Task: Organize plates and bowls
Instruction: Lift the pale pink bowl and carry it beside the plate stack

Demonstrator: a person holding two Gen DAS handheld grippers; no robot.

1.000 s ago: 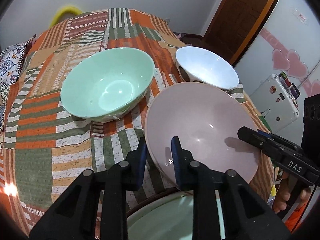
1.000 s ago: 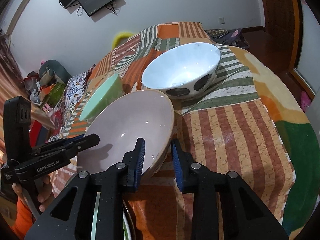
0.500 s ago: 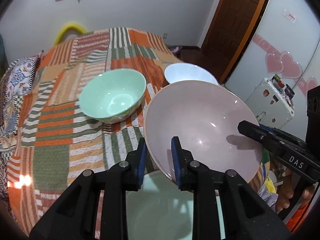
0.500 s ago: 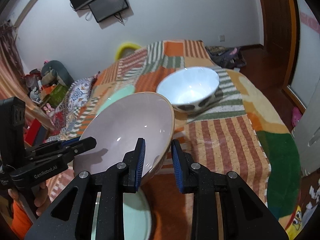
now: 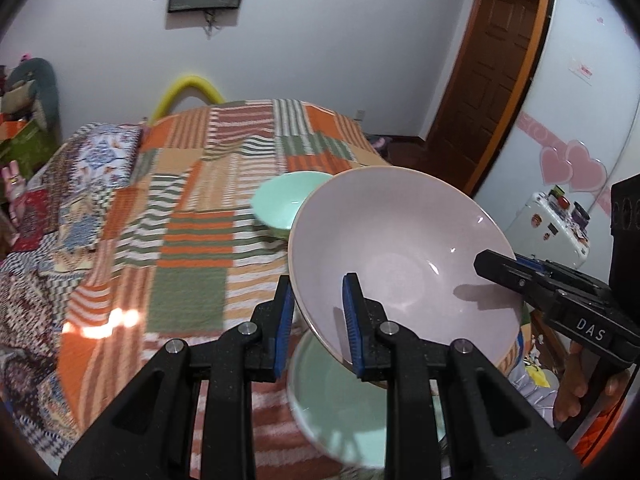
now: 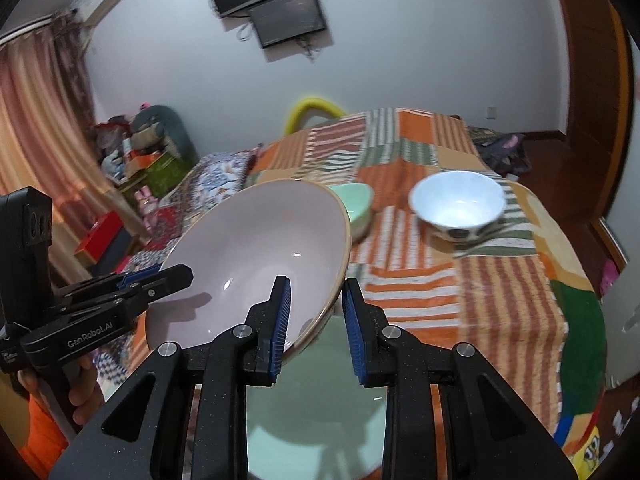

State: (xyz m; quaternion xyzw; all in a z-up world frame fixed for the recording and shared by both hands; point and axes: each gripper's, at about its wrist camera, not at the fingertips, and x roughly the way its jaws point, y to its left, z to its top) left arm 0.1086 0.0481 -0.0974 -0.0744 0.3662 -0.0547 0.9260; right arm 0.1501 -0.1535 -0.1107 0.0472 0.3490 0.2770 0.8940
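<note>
A large pink bowl [image 5: 400, 256] hangs tilted in the air above the patchwork bedspread [image 5: 192, 240], held by its rim from two sides. My left gripper [image 5: 318, 292] is shut on the near rim. My right gripper [image 6: 316, 292] is shut on the pink bowl [image 6: 256, 256] at its opposite edge. Each gripper shows in the other's view: right gripper [image 5: 496, 264], left gripper [image 6: 176, 274]. A pale green plate [image 5: 340, 408] lies directly below the bowl. A mint green bowl [image 6: 356, 204] and a white bowl [image 6: 458, 204] stand farther back on the bed; the pink bowl hides the white one in the left wrist view.
A patterned pillow [image 5: 104, 156] lies at the bed's left side, with clutter [image 6: 140, 156] beyond it. A wooden door [image 5: 492, 80] and a white fridge [image 5: 580, 120] stand to the right. A screen [image 6: 288, 16] hangs on the far wall.
Both grippers have lifted the pink bowl up and back from the bed. The green and white bowls now look smaller and farther off, and more of the green plate shows beneath.
</note>
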